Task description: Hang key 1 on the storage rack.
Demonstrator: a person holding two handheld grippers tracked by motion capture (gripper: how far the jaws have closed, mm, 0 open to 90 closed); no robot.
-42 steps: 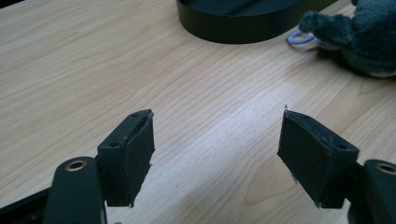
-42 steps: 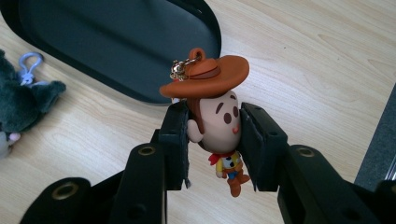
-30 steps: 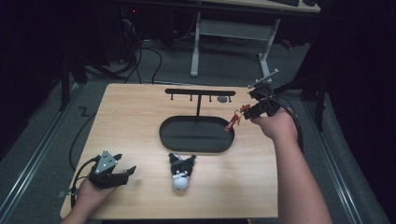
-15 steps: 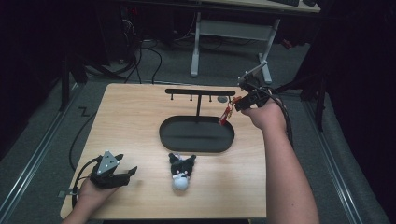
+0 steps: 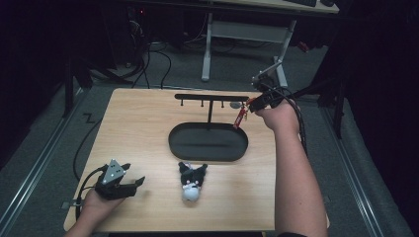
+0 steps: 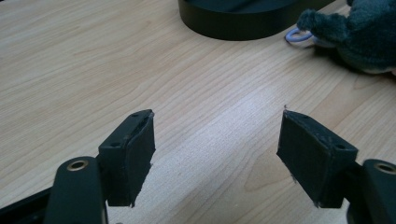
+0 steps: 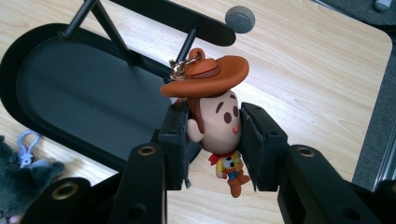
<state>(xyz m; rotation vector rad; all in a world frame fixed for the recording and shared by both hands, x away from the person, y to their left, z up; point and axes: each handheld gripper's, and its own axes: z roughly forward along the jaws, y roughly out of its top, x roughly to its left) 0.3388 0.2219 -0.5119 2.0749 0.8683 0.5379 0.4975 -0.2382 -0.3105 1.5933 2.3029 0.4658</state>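
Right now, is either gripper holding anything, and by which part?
The right gripper is shut on the cowboy keychain figure, its pads clamping the sides of the head, below the hat. The left gripper is open, holding nothing.

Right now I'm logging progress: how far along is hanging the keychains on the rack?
None hangs yet: the rack's pegs are bare. In hand: the right gripper clamps the cowboy keychain near the rack's end peg. Left: hooking it, then the plush keychain lying on the table; the left gripper rests open.
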